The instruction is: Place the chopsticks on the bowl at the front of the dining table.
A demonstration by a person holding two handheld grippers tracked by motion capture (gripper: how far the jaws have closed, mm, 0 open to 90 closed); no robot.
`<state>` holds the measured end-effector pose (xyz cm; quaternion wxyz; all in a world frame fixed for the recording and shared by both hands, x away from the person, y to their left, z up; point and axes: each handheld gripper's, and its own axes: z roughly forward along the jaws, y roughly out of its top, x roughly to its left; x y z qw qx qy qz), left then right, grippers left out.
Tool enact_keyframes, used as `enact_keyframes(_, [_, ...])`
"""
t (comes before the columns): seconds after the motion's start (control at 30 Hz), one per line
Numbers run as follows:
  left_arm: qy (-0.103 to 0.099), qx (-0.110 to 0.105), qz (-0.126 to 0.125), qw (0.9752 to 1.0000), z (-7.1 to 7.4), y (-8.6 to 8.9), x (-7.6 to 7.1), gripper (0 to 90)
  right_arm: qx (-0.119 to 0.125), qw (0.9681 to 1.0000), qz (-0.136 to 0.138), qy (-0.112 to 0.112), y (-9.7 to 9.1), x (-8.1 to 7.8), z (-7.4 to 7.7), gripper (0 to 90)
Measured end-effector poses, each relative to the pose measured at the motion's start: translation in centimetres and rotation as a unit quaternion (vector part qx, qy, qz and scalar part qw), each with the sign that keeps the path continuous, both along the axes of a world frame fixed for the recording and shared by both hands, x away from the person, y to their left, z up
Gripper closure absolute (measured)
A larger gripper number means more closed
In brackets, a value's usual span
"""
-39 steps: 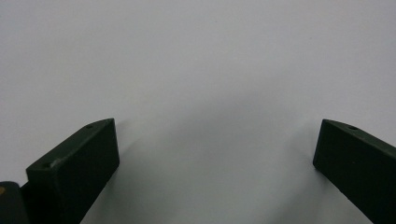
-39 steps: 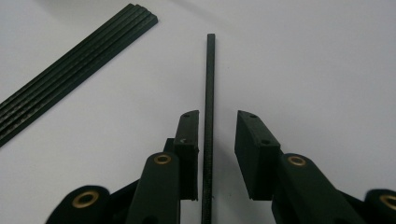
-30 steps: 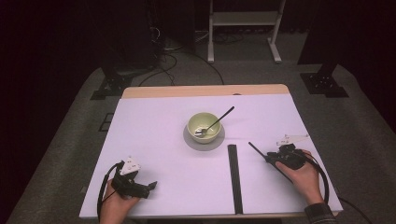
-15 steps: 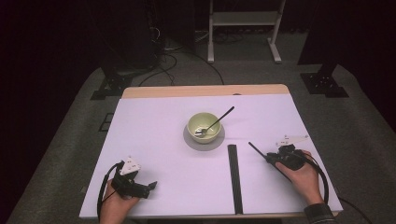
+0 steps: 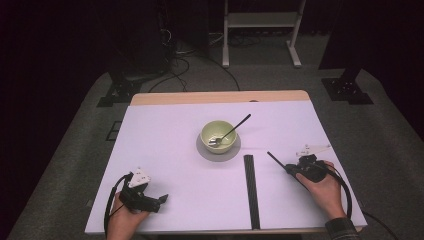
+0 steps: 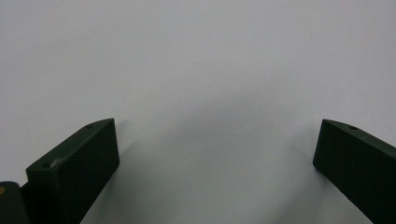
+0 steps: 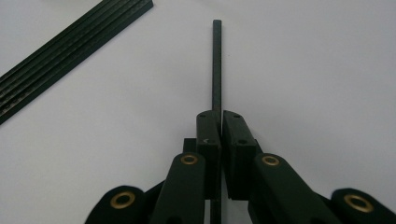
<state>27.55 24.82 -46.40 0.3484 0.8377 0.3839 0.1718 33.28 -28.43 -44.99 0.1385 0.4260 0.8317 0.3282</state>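
At the near edge of the white-covered bench, the high view shows the left tool lying low in the person's left hand, well apart from everything else; the left gripper view adds what the high one cannot resolve, its two black jaws standing wide apart over bare white surface with nothing between them. On the opposite side, the right tool sits in the right hand, and from it a thin black flat stick juts out toward the middle of the bench. The right gripper view brings this close: the jaws have just been closing and now clench the stick between their pads, the strip running straight ahead above the white surface. That same view catches, to its upper left, one end of the long black ribbed strip, which in the high view lies flat between the two hands, just beside the right tool. Farther off, near the centre, a pale green round bowl stands on a grey round saucer, with a dark-handled metal spoon leaning in it.
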Motion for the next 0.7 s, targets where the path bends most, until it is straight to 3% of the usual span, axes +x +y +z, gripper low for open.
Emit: enact_keyframes(0.7, [0.000, 0.000, 0.000, 1.0000, 0.00, 0.00, 0.01, 0.0, 0.016, 0.9998, -0.012, -0.006, -0.74, -0.20, 0.96, 86.0])
